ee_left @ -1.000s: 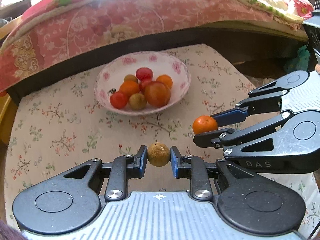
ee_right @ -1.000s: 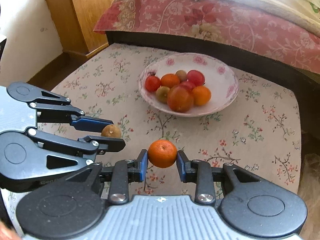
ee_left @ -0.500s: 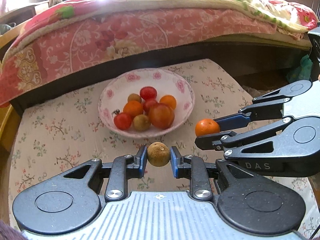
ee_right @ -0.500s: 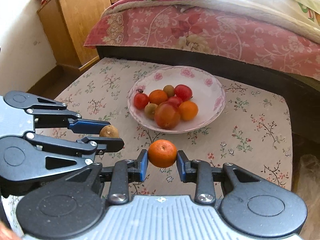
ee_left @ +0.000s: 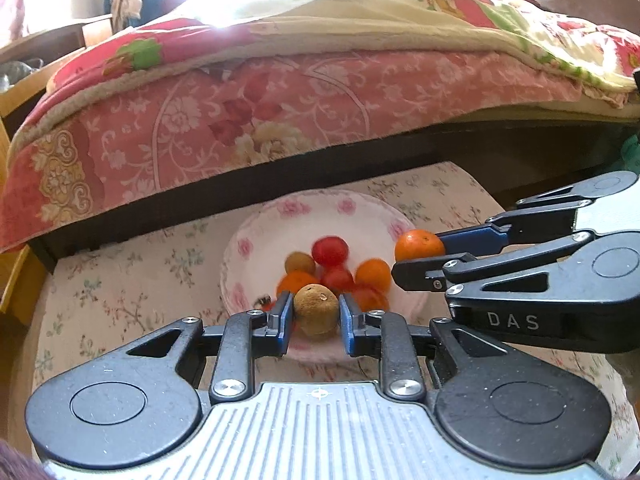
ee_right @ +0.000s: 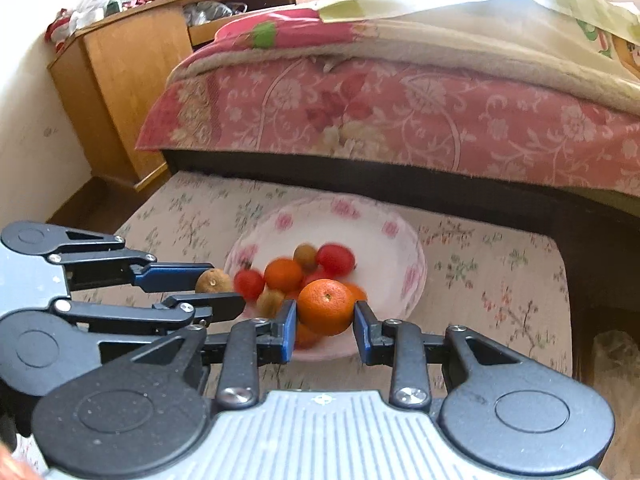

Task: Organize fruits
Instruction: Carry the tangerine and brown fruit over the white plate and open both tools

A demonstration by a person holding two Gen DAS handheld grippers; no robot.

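A white bowl (ee_left: 256, 240) (ee_right: 404, 240) with pink flowers stands on the floral tabletop and holds several red, orange and brown fruits. My left gripper (ee_left: 314, 314) (ee_right: 218, 290) is shut on a small brown fruit (ee_left: 316, 308) (ee_right: 212, 281), held over the bowl's near rim. Shut on an orange tangerine (ee_right: 326, 306) (ee_left: 418, 245), my right gripper (ee_right: 325, 320) (ee_left: 416, 258) hangs above the bowl's near side, just right of the left one. Both grippers are side by side, close together.
The low table (ee_left: 120, 280) (ee_right: 500, 272) wears a flowered cloth. Right behind it runs a bed (ee_left: 280, 100) (ee_right: 400, 112) with a pink quilt, its dark frame close to the bowl. A wooden cabinet (ee_right: 120, 80) stands at the back left.
Both grippers have moved forward and up with their fruits, from in front of the bowl to over its near rim. The bowl now sits lower in both views.
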